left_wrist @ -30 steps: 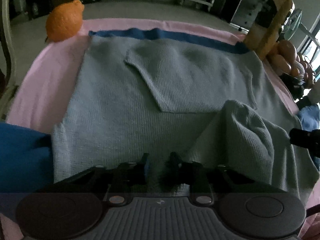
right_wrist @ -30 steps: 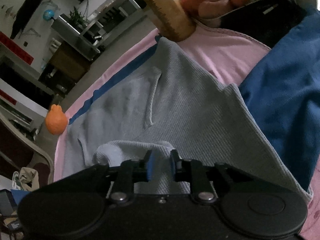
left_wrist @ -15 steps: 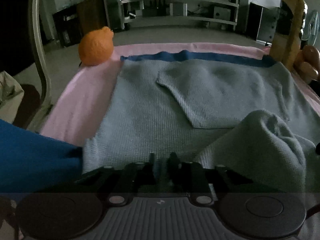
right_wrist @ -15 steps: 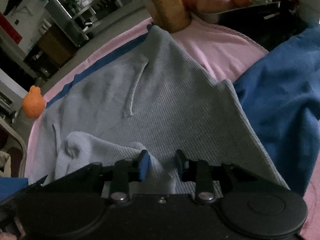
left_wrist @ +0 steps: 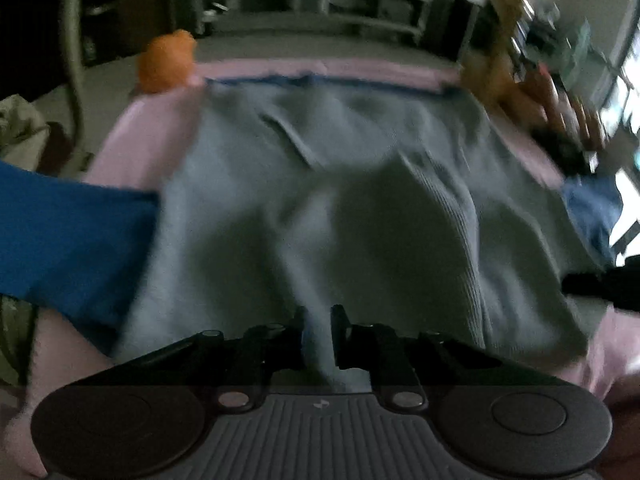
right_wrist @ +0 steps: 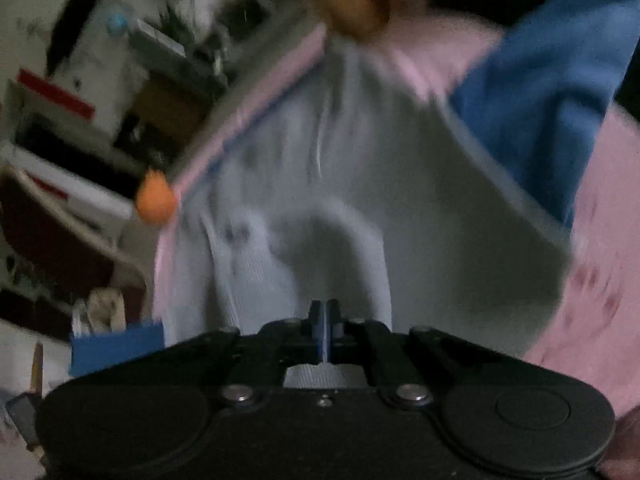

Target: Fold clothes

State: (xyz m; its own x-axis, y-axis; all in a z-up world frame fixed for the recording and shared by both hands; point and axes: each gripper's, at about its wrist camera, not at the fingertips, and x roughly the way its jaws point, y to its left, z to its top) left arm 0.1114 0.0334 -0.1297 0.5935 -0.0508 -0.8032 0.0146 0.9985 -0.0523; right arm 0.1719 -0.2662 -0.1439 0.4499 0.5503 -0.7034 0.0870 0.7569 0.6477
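A grey knit sweater (left_wrist: 320, 168) lies spread on a pink-covered table (left_wrist: 152, 136), and both views are blurred by motion. My left gripper (left_wrist: 319, 320) is shut on the sweater's near edge, with a strip of grey fabric running between its fingers. In the right wrist view the sweater (right_wrist: 360, 160) rises in a hump just ahead of my right gripper (right_wrist: 325, 314). Its blue pads are pressed together on the fabric, and grey cloth shows under them. The dark tip of the right gripper (left_wrist: 600, 284) shows at the right edge of the left wrist view.
A blue garment (left_wrist: 60, 232) lies at the left and its other part (right_wrist: 552, 80) at the right. An orange fruit (left_wrist: 166, 62) sits at the far left corner. A brown bottle (left_wrist: 500, 40) and a fruit tray (left_wrist: 560, 112) stand at the far right. A chair stands off the left edge.
The right gripper, open half a second ago, has shut on the grey fabric. Both grippers have risen and moved, pulling the near part of the sweater up into folds.
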